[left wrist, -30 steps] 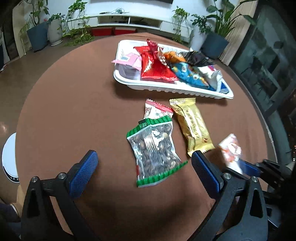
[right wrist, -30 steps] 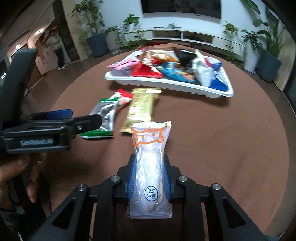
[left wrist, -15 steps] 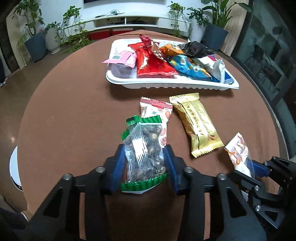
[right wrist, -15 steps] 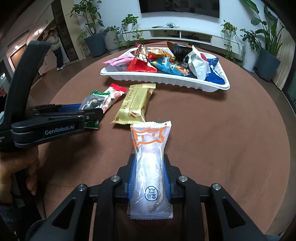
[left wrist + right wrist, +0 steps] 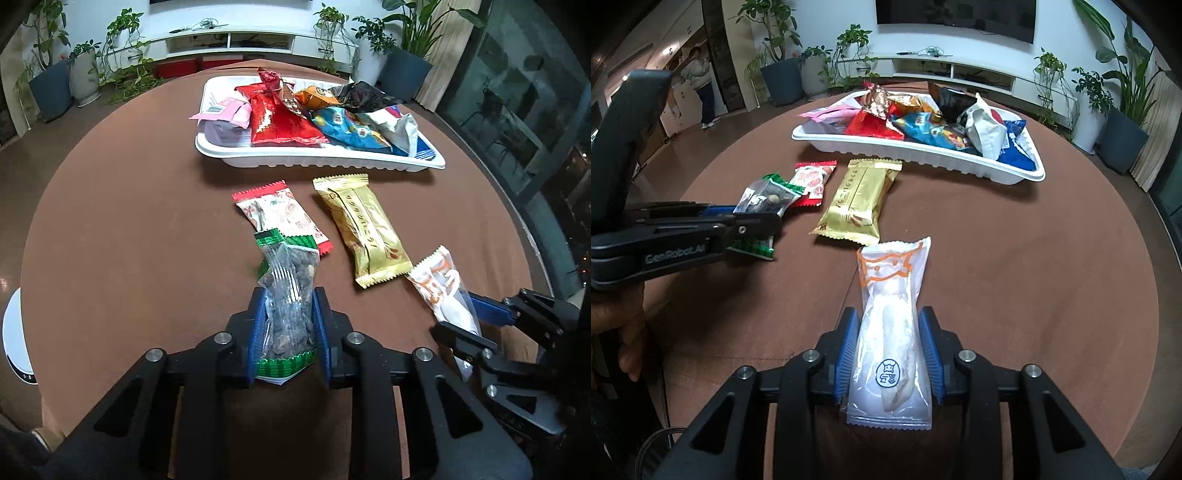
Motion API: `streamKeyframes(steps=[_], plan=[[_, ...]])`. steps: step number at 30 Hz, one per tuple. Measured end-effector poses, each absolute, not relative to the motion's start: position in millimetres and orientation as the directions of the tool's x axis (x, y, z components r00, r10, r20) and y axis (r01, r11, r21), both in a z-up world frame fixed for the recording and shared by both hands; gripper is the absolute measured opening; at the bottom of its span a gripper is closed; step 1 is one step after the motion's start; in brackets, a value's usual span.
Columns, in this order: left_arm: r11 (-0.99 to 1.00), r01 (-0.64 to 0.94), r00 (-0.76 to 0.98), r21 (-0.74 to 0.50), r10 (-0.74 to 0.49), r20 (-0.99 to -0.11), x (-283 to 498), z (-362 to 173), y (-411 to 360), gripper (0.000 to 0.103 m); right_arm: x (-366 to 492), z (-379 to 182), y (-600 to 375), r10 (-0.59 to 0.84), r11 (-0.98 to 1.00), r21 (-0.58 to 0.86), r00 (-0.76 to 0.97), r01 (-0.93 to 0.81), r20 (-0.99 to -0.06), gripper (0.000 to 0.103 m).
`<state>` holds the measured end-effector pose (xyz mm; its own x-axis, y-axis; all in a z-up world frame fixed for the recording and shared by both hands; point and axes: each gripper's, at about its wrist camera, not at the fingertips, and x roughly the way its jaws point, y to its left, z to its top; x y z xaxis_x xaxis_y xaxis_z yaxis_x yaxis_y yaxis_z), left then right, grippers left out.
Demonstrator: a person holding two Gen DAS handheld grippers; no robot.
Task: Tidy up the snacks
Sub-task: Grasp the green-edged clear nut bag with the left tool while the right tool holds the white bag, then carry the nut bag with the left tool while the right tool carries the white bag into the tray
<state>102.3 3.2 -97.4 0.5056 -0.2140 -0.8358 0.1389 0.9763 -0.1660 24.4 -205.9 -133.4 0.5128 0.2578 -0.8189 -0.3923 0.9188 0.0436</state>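
Left gripper clamps the nut bag above the table's near edge; right gripper pinches the white packet — red and gold packets lie mid-table, before the far-edge tray.

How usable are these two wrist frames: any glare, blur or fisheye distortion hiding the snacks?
Left wrist view: sharp, strong fisheye bending the round table; glare streaks on the nut packet in the left gripper. Right wrist view: sharp near the white packet held by the right gripper; tray legible; dark vignette at the corners.
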Motion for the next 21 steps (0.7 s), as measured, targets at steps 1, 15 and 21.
streamKeyframes(steps=[1,15,21], plan=[[0.974,0.143,0.507,-0.177,-0.225,-0.832,99,-96,4,0.022,25,-133,-206,0.258,0.919,0.044,0.511,-0.393,-0.820,0.036],[0.929,0.202,0.550,-0.309,-0.369,-0.749,67,-59,4,0.022,26,-106,-245,0.352,0.927,0.216,0.513,-0.306,-0.783,0.022],[0.924,0.219,0.606,-0.313,-0.380,-0.698,82,-23,13,0.022,45,-67,-285,0.370,0.929,0.286,0.576,-0.235,-0.729,0.022]])
